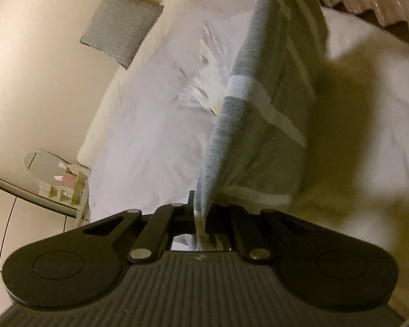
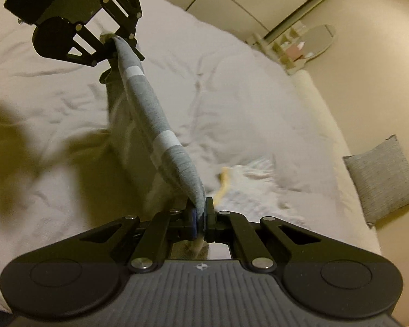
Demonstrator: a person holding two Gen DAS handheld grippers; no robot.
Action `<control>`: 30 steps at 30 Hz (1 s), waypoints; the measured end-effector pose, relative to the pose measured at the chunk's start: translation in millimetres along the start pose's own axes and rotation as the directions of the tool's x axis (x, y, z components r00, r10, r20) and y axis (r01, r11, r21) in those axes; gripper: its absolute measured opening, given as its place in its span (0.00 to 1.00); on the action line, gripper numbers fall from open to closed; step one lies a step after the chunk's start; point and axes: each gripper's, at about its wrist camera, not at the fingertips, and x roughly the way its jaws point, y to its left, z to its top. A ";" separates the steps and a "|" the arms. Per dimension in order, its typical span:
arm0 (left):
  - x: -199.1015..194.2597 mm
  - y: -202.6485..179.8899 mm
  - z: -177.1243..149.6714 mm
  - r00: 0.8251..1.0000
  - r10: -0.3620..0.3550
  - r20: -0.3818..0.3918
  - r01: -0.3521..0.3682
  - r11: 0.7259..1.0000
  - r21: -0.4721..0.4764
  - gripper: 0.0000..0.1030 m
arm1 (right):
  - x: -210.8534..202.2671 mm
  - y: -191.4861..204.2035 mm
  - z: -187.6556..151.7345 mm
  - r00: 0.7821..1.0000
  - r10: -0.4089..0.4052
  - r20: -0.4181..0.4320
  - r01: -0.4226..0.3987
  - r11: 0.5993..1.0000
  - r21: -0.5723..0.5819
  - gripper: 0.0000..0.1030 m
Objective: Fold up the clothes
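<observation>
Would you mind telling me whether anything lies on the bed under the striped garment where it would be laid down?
Yes: a crumpled white cloth lies on the bed just beside the hanging striped garment, near the right gripper.

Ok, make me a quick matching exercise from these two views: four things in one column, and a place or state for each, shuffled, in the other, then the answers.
Things:
1. grey striped garment
2. grey cushion
3. oval mirror
4. white cloth

Places or states:
A. lying crumpled on the bed
B. against the wall beside the bed
C. stretched between the left tool and right tool
D. on the small stand past the bed's corner

Pairs: 1-C, 2-B, 3-D, 4-A
</observation>
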 end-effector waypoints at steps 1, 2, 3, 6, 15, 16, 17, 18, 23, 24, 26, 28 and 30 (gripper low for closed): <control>2.7 7.0 11.3 1.000 0.002 0.003 -0.002 1.000 -0.001 0.03 | -1.4 -12.7 -2.3 1.000 -0.002 0.003 0.002 1.000 0.003 0.00; 5.5 14.0 22.6 1.000 0.003 0.005 -0.003 1.000 -0.001 0.03 | -1.7 -26.2 -4.9 1.000 -0.002 0.007 0.002 1.000 0.005 0.00; 12.4 20.5 35.1 1.000 0.007 0.005 -0.007 1.000 -0.002 0.03 | -1.6 -39.5 -8.0 1.000 -0.004 0.011 0.004 1.000 0.005 0.00; 39.5 41.3 74.8 1.000 0.027 0.002 -0.027 1.000 -0.007 0.03 | 6.0 -83.9 -22.3 0.999 -0.010 0.032 0.010 1.000 0.000 0.00; 150.6 109.6 208.1 0.982 0.183 -0.042 -0.186 0.980 -0.069 0.03 | 82.5 -262.2 -71.2 0.971 -0.122 0.206 0.139 0.988 -0.070 0.00; 160.8 114.5 220.4 0.978 0.205 -0.046 -0.208 0.975 -0.079 0.03 | 89.4 -279.0 -77.7 0.962 -0.141 0.234 0.163 0.984 -0.078 0.00; 171.4 115.9 230.8 0.974 0.221 -0.053 -0.225 0.971 -0.085 0.03 | 95.6 -290.3 -85.2 0.955 -0.147 0.258 0.174 0.981 -0.088 0.00; 181.6 113.8 237.6 0.972 0.227 -0.063 -0.232 0.968 -0.091 0.03 | 102.7 -298.0 -93.9 0.951 -0.142 0.274 0.174 0.980 -0.098 0.00; 251.1 41.3 242.5 0.990 0.065 -0.129 -0.080 0.990 -0.116 0.03 | 174.3 -276.5 -155.5 0.979 -0.053 0.199 0.079 0.989 -0.127 0.00; 265.3 17.5 239.7 0.990 0.028 -0.138 -0.043 0.994 -0.102 0.04 | 188.2 -265.6 -169.1 0.982 -0.042 0.183 0.066 0.990 -0.125 0.00; 290.9 -26.5 233.1 0.988 -0.024 -0.154 0.012 0.997 -0.080 0.04 | 214.1 -243.8 -194.9 0.987 -0.023 0.157 0.044 0.991 -0.126 0.00; 301.7 -55.9 225.1 0.988 -0.013 -0.153 0.001 0.997 -0.077 0.05 | 230.1 -222.3 -214.0 0.987 -0.022 0.157 0.045 0.988 -0.147 0.00; 306.0 -79.2 216.5 0.989 0.015 -0.147 -0.026 0.997 -0.075 0.06 | 244.5 -201.4 -232.7 0.987 -0.023 0.159 0.050 0.985 -0.168 0.00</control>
